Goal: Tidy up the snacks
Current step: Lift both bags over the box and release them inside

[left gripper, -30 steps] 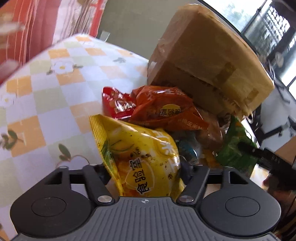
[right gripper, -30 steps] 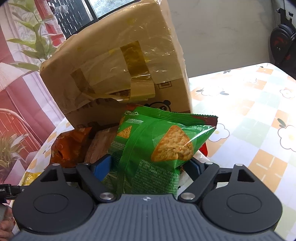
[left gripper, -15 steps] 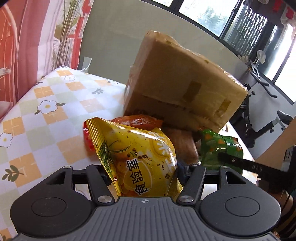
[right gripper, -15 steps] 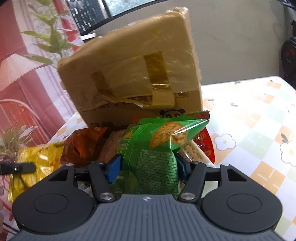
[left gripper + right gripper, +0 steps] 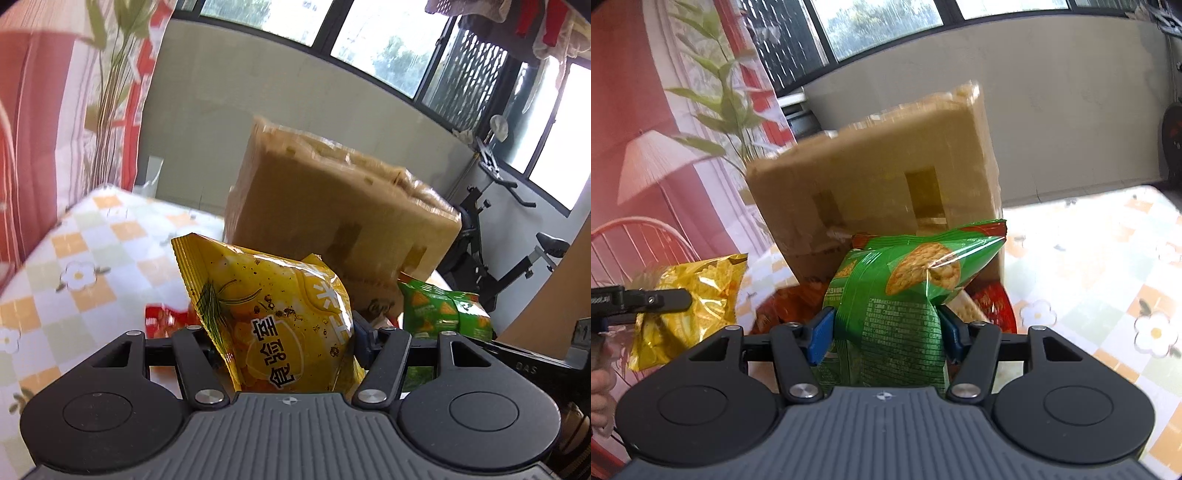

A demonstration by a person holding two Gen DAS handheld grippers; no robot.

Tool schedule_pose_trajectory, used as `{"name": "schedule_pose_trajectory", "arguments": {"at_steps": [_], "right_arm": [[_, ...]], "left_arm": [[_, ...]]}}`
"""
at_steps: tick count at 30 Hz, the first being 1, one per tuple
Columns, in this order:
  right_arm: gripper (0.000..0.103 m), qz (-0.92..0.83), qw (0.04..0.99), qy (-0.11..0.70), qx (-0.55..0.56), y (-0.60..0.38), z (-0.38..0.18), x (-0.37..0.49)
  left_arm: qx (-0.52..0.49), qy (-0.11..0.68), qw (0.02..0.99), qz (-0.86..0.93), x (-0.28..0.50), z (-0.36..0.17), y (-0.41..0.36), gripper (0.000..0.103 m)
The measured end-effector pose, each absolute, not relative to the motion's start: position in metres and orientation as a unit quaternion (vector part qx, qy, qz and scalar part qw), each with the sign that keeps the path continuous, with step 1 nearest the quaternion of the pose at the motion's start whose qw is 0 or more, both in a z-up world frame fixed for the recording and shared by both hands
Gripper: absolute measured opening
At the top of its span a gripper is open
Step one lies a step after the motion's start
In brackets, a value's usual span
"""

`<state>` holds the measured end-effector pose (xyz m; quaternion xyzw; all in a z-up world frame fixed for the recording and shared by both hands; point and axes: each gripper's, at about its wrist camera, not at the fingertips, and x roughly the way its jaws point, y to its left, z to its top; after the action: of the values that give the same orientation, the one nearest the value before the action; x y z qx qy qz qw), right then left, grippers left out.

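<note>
Yellow snack bag (image 5: 280, 317) and green snack bag (image 5: 897, 295) — upright, aloft

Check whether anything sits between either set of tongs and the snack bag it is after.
Nothing does: the left tongs already clamp the yellow foil chip bag, and the right tongs clamp the green plastic cracker bag.

A: Background, left view: exercise bike (image 5: 517, 236) by the dark-framed windows (image 5: 373, 40), far right. Clothes (image 5: 546, 26) hang at top right.

B: Right view: red curtain (image 5: 635, 122) printed with a lamp and green leaves. Pale wall (image 5: 1071, 122) below the window.

A: Bench (image 5: 85, 258) cover: orange, green and white checks with small flowers.

B: Same cloth here (image 5: 1108, 288).
</note>
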<state>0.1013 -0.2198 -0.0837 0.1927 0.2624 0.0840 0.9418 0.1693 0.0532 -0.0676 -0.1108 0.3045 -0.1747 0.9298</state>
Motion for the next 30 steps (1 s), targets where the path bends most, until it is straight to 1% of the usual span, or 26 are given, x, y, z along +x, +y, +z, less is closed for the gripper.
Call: {"name": "schedule_pose_trajectory", "arguments": {"at_steps": [11, 21, 25, 30], "right_arm": [[0.060, 0.081, 0.966, 0.172, 0.177, -0.236, -0.024, 0.102], [0.060, 0.066, 0.981, 0.105, 0.146, -0.254, 0.041, 0.140], [0.060, 0.056, 0.987, 0.094, 0.116, -0.259, 0.055, 0.175], [0.060, 0.023, 0.990, 0.127, 0.061, -0.247, 0.045, 0.241]], "left_arm": [[-0.082, 0.243, 0.948, -0.188, 0.181, -0.029, 0.038, 0.065], [-0.055, 0.154, 0.968, -0.193, 0.208, 0.036, 0.010, 0.065], [-0.045, 0.141, 0.971, -0.188, 0.234, 0.050, -0.006, 0.065], [-0.020, 0.150, 0.974, -0.167, 0.273, 0.048, -0.032, 0.065]]}}
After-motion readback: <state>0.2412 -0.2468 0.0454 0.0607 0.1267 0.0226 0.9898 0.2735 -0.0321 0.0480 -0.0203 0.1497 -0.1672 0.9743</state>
